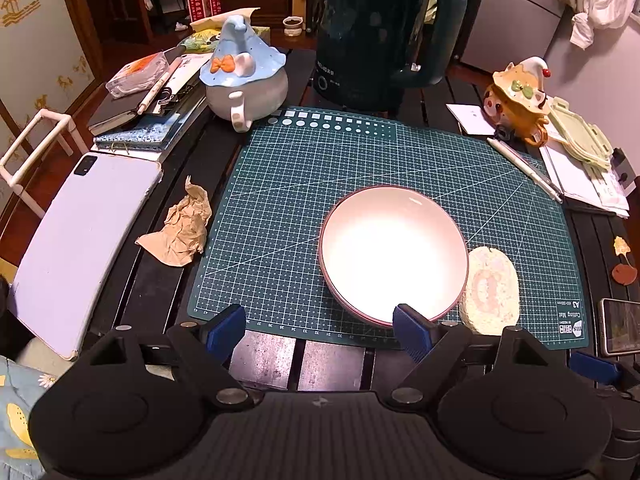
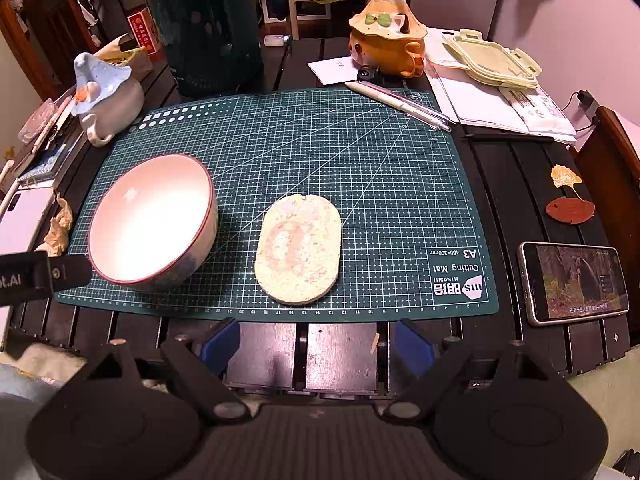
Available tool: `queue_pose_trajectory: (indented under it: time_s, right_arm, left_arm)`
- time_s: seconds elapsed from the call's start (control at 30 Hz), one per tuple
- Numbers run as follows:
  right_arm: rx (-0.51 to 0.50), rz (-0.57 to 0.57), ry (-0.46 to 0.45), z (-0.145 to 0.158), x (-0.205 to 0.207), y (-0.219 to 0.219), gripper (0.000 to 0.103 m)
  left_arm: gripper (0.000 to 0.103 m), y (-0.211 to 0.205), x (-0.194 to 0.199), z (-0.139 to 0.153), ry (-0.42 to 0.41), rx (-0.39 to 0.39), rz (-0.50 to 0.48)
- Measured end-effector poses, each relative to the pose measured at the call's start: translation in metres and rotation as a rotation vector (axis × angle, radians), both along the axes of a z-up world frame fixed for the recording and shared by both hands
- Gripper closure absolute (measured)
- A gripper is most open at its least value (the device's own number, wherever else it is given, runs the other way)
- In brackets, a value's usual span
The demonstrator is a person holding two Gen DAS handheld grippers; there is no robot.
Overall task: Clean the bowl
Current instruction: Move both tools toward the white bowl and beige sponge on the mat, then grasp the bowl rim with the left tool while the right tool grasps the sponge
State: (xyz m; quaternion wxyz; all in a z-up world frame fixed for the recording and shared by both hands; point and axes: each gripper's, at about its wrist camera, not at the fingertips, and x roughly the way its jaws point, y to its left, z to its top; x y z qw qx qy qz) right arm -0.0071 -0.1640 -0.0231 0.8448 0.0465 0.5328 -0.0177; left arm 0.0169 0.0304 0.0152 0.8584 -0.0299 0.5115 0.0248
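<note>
1. Warm, dim indoor light falls from above; the room behind the surface (image 1: 168, 296) sits in deep shade.
2. The bowl (image 1: 394, 254) is blown out to a white glow inside in the left wrist view, its detail lost; from the right wrist view it (image 2: 150, 220) glares less and keeps a small bright spot.
3. The cutting mat (image 2: 360, 184) is evenly lit, its grid crisp.
4. The bowl throws a soft shadow toward the sponge (image 2: 298, 250).
5. The phone screen (image 2: 576, 280) glows on its own.
6. Fisheye bending curves the mat's edges; black corners vignette both views.
7. Each tool body at the bottom is near-black and slightly soft.
</note>
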Motion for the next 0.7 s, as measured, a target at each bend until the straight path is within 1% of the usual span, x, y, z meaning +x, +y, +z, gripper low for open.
queue_pose_trajectory:
  time_s: [0.2,0.3,0.33,0.5,0.7]
  right_arm:
    - [0.002,0.000,0.002,-0.001,0.001,-0.001,0.019]
    - [0.009,-0.009,0.000,0.000,0.000,-0.003,0.019]
    - [0.015,-0.014,0.001,0.000,0.001,-0.004,0.019]
    - [0.046,-0.043,0.005,0.000,0.002,-0.011,0.019]
    - [0.094,-0.052,0.004,0.000,0.003,-0.017,0.019]
  left_arm:
    - [0.022,0.000,0.005,0.002,0.008,-0.004,0.012]
    - [0.023,0.006,0.012,0.004,0.039,-0.048,0.019]
    - [0.023,0.007,0.016,0.004,0.046,-0.041,0.015]
    - [0.023,0.009,0.031,0.004,0.052,0.043,0.003]
    - [0.023,0.006,0.049,-0.012,0.069,0.034,-0.020]
